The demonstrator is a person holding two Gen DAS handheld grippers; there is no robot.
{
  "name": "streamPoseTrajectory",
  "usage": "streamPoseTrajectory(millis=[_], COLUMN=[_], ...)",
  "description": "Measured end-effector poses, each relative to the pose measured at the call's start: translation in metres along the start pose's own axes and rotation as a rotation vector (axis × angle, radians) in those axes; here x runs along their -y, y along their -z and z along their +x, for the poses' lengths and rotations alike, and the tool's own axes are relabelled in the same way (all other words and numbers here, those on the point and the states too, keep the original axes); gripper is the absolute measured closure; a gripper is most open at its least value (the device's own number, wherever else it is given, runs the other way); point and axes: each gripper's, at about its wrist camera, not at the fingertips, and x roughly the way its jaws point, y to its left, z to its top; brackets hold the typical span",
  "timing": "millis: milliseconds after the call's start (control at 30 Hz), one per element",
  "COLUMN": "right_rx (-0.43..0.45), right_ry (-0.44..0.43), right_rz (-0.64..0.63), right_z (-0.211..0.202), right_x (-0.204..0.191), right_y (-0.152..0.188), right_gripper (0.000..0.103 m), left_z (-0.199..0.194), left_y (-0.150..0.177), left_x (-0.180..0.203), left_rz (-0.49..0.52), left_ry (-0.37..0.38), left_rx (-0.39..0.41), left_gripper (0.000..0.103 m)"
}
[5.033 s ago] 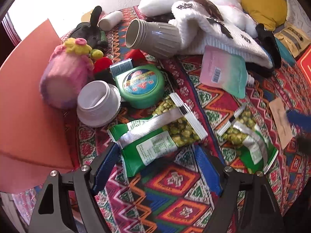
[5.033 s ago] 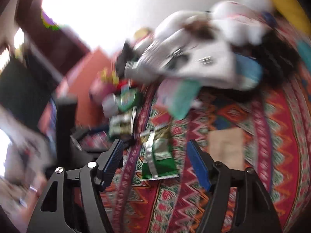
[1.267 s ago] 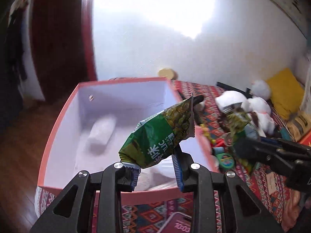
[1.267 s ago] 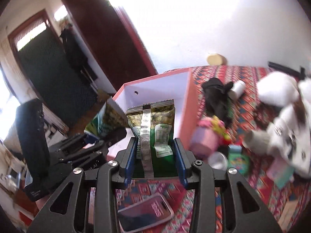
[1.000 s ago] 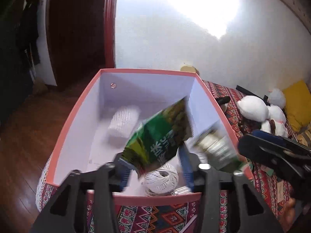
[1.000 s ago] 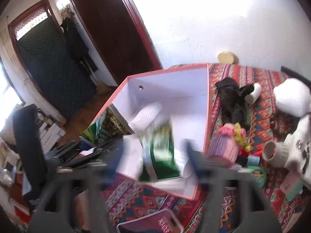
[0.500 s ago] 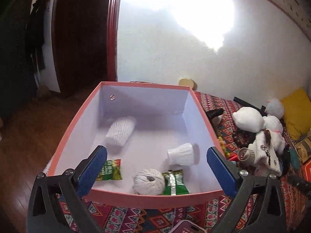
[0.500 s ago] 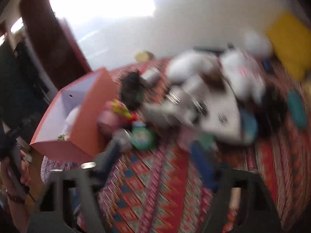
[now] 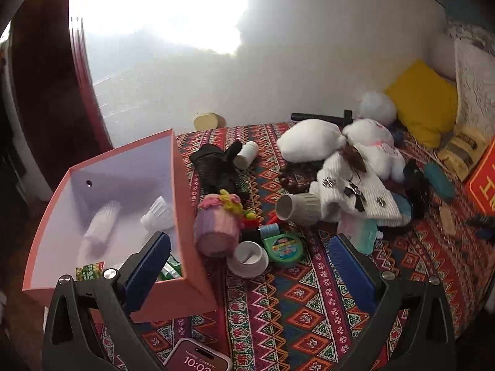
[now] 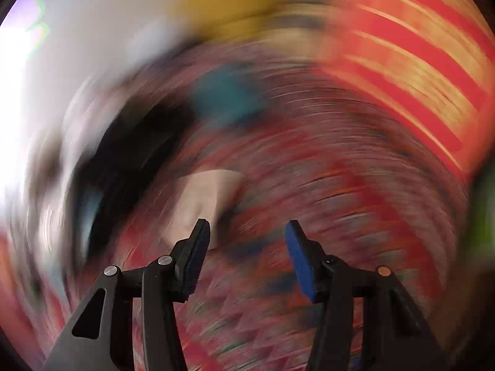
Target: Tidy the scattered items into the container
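The left tool (image 9: pixel 244 262) stood with its jaws spread wide and nothing between them, hanging over the gap between the pink box (image 9: pixel 182 216) and the clutter. The right tool (image 10: pixel 244 256) held nothing either; its jaws were closing on air, and its view was a smear of colour, so I couldn't tell what lay beneath beyond a pale tan patch.

The box sat at the left end of the bed, already holding snack packets (image 9: pixel 89 270) and white knitted pieces (image 9: pixel 103 224). Still outside it, just beside its wall, lay a pink knitted cup (image 9: pixel 216 232), a white cup (image 9: pixel 247 258), a green round tin (image 9: pixel 283 247) and a grey ribbed cup (image 9: pixel 298 210).

These things crowded each other, so I judged that a wide reach might nudge a neighbour or catch two at once. A phone (image 9: pixel 198 358) lay near the edge and could be knocked.

The surface was a patterned red bedspread (image 9: pixel 309 309), soft and uneven. A white wall, a glaring window, a dark door and a yellow pillow (image 9: pixel 423 99) closed in the room.
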Motion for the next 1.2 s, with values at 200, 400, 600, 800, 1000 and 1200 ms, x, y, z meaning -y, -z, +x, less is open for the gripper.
streamPoseTrajectory(millis=[200,400,600,800,1000,1200], right_rx=[-0.233,-0.355,-0.359,-0.442,-0.417,-0.355], right_ry=[-0.657,-0.680,-0.755,-0.879,-1.018,-1.107], right_rz=[-0.026,0.237,0.403,0.471,0.527,0.478], right_z=[0.006,0.071,0.121,0.136,0.109,0.077], right_x=[-0.058,-0.069,-0.064,-0.066,-0.055,-0.053], right_y=[0.009,0.014,-0.009,-0.014,-0.026,-0.049], right_gripper=[0.048,0.018,0.012,0.086,0.087,0.087], left_z=[0.020,0.057,0.098,0.120,0.105,0.197], left_y=[-0.002,0.002,0.012,0.019,-0.041,-0.113], left_x=[0.038,0.052,0.083,0.072,0.024,-0.004], left_rz=[0.084,-0.039,-0.057,-0.184,-0.288,-0.254], left_ry=[0.009,0.203,0.253,0.296,0.178,-0.141], left_rx=[-0.040,-0.173,-0.292,-0.339,-0.203,-0.339], left_gripper=[0.000,0.000,0.000,0.000,0.000,0.000])
